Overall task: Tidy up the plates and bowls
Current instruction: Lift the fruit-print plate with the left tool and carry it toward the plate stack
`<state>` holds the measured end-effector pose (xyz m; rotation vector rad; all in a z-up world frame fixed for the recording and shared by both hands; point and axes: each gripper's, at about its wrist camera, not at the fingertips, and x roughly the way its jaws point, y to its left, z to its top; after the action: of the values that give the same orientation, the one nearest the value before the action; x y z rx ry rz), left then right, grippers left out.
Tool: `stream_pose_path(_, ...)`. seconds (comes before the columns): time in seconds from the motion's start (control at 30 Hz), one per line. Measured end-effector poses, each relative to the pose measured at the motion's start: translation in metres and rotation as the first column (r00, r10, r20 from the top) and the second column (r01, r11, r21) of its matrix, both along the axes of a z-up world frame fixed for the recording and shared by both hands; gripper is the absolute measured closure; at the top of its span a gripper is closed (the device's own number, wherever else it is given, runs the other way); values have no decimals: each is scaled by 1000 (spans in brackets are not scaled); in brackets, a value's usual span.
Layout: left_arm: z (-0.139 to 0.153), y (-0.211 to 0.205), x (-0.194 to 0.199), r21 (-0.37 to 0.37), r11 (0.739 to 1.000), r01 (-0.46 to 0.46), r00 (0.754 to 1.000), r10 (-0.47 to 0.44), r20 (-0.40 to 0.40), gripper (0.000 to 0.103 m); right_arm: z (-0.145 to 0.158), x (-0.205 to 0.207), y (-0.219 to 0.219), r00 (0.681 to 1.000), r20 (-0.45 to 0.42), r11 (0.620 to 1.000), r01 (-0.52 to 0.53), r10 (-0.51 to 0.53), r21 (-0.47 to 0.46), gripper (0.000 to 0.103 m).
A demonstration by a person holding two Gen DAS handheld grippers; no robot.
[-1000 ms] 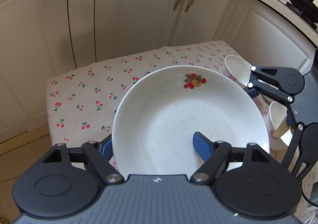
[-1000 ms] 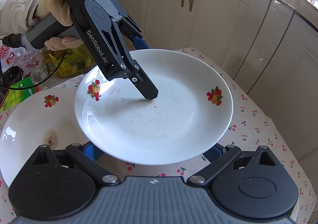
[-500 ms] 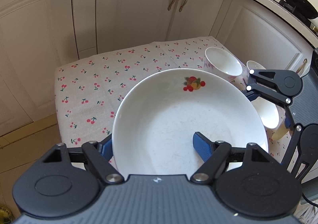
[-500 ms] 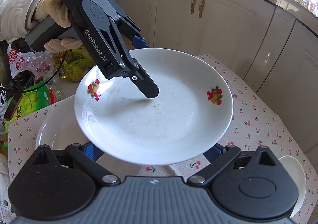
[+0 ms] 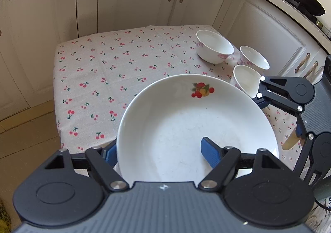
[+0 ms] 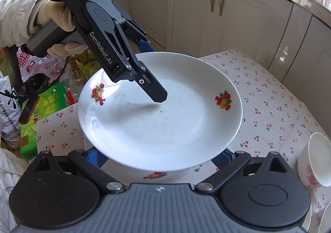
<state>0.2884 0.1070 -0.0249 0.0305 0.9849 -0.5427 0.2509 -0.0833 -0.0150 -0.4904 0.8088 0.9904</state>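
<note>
The left wrist view shows what the other does not: three white bowls (image 5: 215,48) standing close together on the cherry-print worktop (image 5: 115,67), ahead and to the right of the left claw (image 5: 160,152), and a black pan (image 5: 306,3) on the counter far beyond them. It also catches the right claw from the side, at the plate's right rim.

The right wrist view alone shows the gloved hand (image 6: 60,19) gripping the left tool, the bags (image 6: 41,104) piled past the worktop's left end, and a second plate (image 6: 155,175) lying on the cloth directly under the raised one.

The left claw is partly closed and pinches the white plate (image 5: 186,125) by its rim, one blue pad (image 5: 209,150) pressed on the inside and the other under the outer edge. The plate hangs tilted above the worktop.

The right claw (image 6: 158,157) is spread wide. Its tips are hidden beneath the plate's near rim, and I cannot tell whether they touch it.
</note>
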Motion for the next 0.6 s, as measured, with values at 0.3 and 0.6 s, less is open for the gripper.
stream_pose_path(0.3, -19, -3, -17, -27, 1000, 4, 999, -5, -40, 24, -12, -25, -2, 999, -31, 999, 17, -18, -30, 2)
stream_pose_path(0.6, -32, -4, -18, -26, 1000, 5, 997, -7, -75, 24, -19, -30, -1, 999, -44, 998, 30, -33, -61, 2)
